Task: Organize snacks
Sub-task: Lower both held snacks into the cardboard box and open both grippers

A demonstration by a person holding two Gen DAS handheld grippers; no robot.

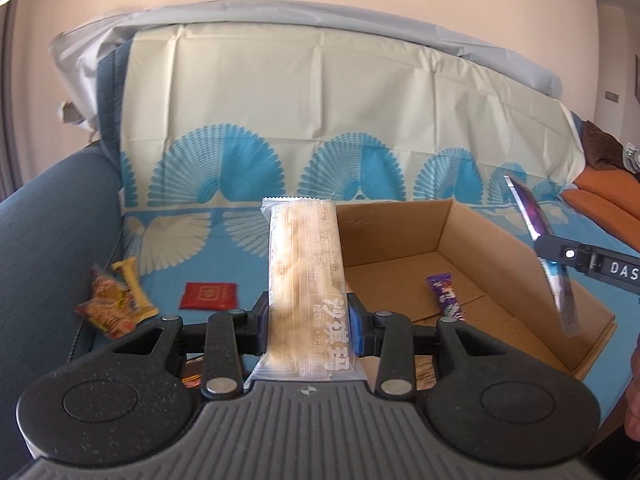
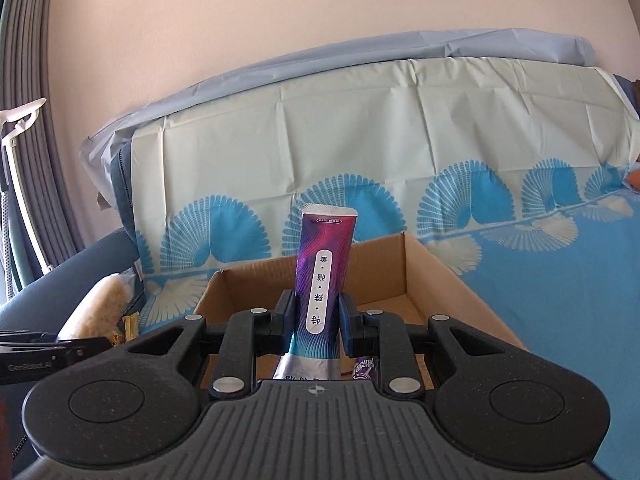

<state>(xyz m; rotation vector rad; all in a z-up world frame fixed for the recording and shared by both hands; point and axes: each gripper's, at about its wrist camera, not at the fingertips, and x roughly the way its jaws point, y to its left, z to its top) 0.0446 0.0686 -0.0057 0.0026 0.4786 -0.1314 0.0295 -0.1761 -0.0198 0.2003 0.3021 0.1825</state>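
My left gripper (image 1: 307, 320) is shut on a clear-wrapped beige pastry bar (image 1: 306, 264) that stands upright between the fingers, just left of an open cardboard box (image 1: 496, 264). One small purple snack (image 1: 446, 296) lies on the box floor. My right gripper (image 2: 316, 324) is shut on a purple and teal stick pouch (image 2: 326, 264), held upright over the near edge of the cardboard box (image 2: 400, 256). From the left wrist view the same pouch (image 1: 532, 224) hangs over the box's right wall. The pastry bar (image 2: 100, 308) shows at the left of the right wrist view.
The box sits on a sofa draped with a blue and cream fan-patterned cloth (image 1: 320, 92). Left of the box lie a red packet (image 1: 210, 295) and yellow snack bags (image 1: 116, 304). An orange cushion (image 1: 600, 200) is at the right. A curtain (image 2: 36, 160) hangs at far left.
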